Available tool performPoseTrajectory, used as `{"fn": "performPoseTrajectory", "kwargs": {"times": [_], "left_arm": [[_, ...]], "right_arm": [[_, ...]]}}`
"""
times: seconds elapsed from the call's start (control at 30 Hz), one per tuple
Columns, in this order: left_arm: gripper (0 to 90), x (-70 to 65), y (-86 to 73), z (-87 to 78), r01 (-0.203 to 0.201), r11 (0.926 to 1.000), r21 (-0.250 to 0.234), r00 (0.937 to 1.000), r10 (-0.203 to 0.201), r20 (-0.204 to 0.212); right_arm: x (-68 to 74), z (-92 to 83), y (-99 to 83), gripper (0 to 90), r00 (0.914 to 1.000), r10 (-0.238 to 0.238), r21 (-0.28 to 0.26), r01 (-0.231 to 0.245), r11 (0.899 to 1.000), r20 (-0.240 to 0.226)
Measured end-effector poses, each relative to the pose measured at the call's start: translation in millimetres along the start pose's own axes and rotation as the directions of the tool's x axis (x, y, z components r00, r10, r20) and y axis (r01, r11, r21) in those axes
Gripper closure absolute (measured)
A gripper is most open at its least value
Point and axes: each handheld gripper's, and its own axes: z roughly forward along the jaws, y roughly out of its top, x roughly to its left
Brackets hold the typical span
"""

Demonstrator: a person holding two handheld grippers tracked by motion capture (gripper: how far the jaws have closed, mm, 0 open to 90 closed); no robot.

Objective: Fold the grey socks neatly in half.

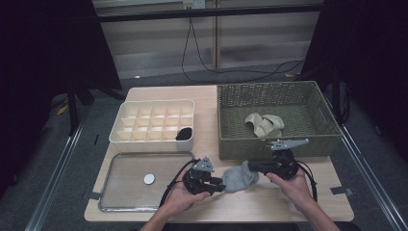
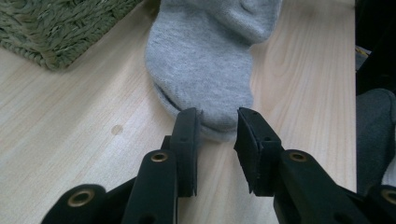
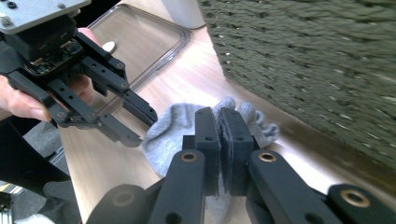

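Pale wooden desk: a soft grey sock lies near its front edge, just before the green woven basket. Right tongs pinch it; left tongs stand parted at its tip, which their own view shows.

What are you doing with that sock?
A person is handling a grey sock on the wooden table with two grippers. The right gripper is shut on one end of the sock. The left gripper is open, with the sock's other end between its jaws but not pinched. Behind is a woven basket with a beige sock in it.
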Motion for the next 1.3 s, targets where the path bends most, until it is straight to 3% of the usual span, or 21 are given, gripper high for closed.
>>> {"fn": "performPoseTrajectory", "kwargs": {"times": [0.07,0.1,0.13,0.37,0.47,0.67,0.87,1.07,1.3], "left_arm": [[68.9,1.4,-0.1,-0.5,0.004,0.9999,0.012,1.0000,-0.004,-0.006],[68.8,1.9,-0.9,1.6,0.013,0.9998,-0.013,0.9999,-0.013,-0.006],[68.8,2.7,-0.4,0.6,0.013,0.9999,0.007,0.9998,-0.013,-0.011],[67.5,6.8,3.4,2.2,0.035,0.9988,-0.034,0.9994,-0.035,-0.003],[67.7,7.8,4.2,3.4,0.029,0.9996,-0.007,0.9996,-0.029,-0.007],[67.2,10.3,3.1,4.4,0.050,0.9984,-0.027,0.9987,-0.050,-0.003],[67.1,9.8,3.5,7.8,0.031,0.9995,0.010,0.9995,-0.031,-0.002],[67.1,9.6,3.6,8.2,0.028,0.9996,0.004,0.9996,-0.028,0.001],[64.1,8.4,3.4,6.6,0.015,0.9997,0.020,0.9999,-0.015,-0.002]], "right_arm": [[2.1,2.9,1.2,86.8,1.0000,0.001,0.005,-0.001,1.000,-0.009],[3.7,4.7,2.0,86.8,0.9999,-0.001,0.009,0.001,1.000,-0.012],[5.0,7.1,2.7,86.7,0.9999,-0.006,0.011,0.006,1.000,-0.016],[10.1,29.1,1.7,86.6,0.9990,-0.018,0.056,0.020,0.998,-0.041],[11.9,31.3,2.7,86.6,0.9988,-0.017,0.060,0.020,0.998,-0.046],[16.0,44.1,5.7,86.2,0.9970,-0.020,0.091,0.027,0.995,-0.075],[19.4,57.4,8.1,86.1,0.9969,-0.023,0.106,0.031,0.994,-0.075],[20.4,61.6,5.3,85.9,0.9972,-0.033,0.107,0.040,0.993,-0.067],[23.0,62.2,3.0,77.9,0.9961,-0.034,0.097,0.042,0.994,-0.081]]}}
